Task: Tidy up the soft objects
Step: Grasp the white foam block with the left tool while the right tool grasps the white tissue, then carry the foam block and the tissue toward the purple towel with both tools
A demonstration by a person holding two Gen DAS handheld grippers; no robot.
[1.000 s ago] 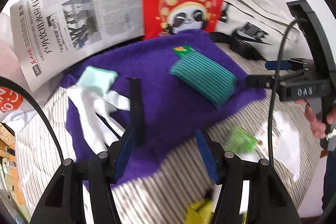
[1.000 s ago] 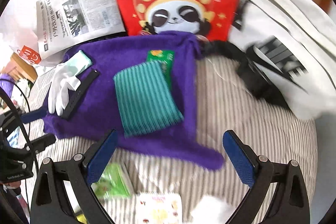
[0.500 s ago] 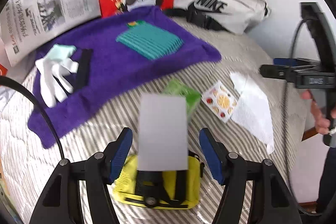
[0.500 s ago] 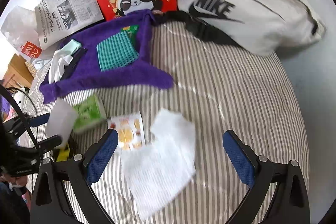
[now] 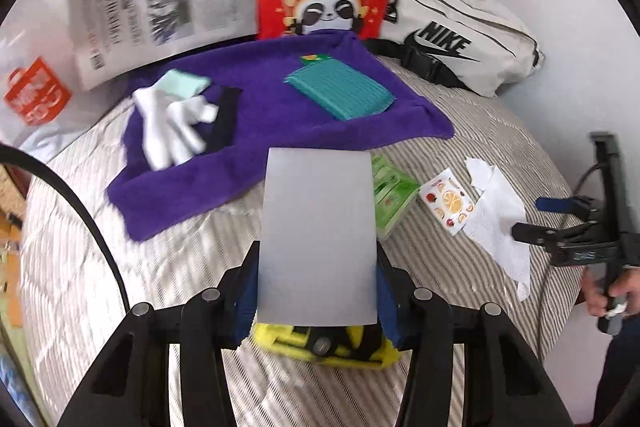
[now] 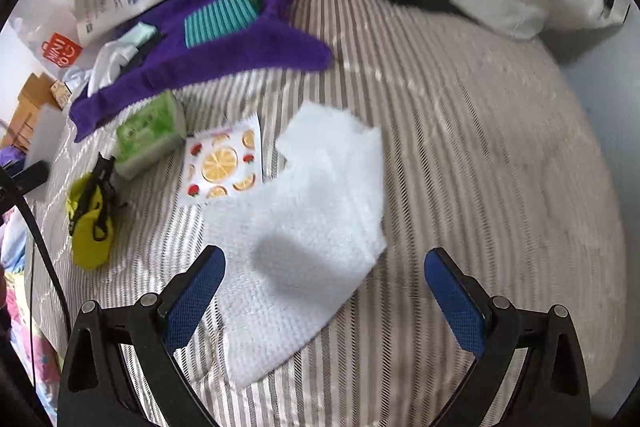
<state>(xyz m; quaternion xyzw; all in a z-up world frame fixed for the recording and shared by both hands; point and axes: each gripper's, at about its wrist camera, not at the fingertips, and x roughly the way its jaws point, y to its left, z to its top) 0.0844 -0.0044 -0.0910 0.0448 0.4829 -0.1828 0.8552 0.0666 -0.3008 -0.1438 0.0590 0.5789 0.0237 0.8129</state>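
Closes the left gripper (image 5: 316,291) on a grey sheet (image 5: 318,235), low in the middle of the left wrist view, blue pads already meeting its two long side edges, nothing else between them. Grips by the edges, probably because so thin and flat a piece offers no other hold and would bend if pinched at a corner. Keeps it upright and clear of the yellow pouch (image 5: 276,339) lying underneath at the bottom of the frame. Runs lengthwise from bottom to top of the frame, in line with the fingers, far short edge pointing at the purple towel (image 5: 256,131) in the upper middle, where a white glove (image 5: 168,131) and a teal ribbed cloth (image 5: 340,95) already lie, so likely the gathering place.

Hangs the right gripper (image 6: 324,267) wide open over a white paper towel (image 6: 312,211) in the lower middle of the right wrist view, gripping nothing, pads apart on either side of its near end. Straddles it that way, apparently, for a downward pinch. Lies flat on the striped bedcover (image 6: 480,147), long axis slanting from lower left to upper right, upper left edge just beside a fruit-print packet (image 6: 222,163)
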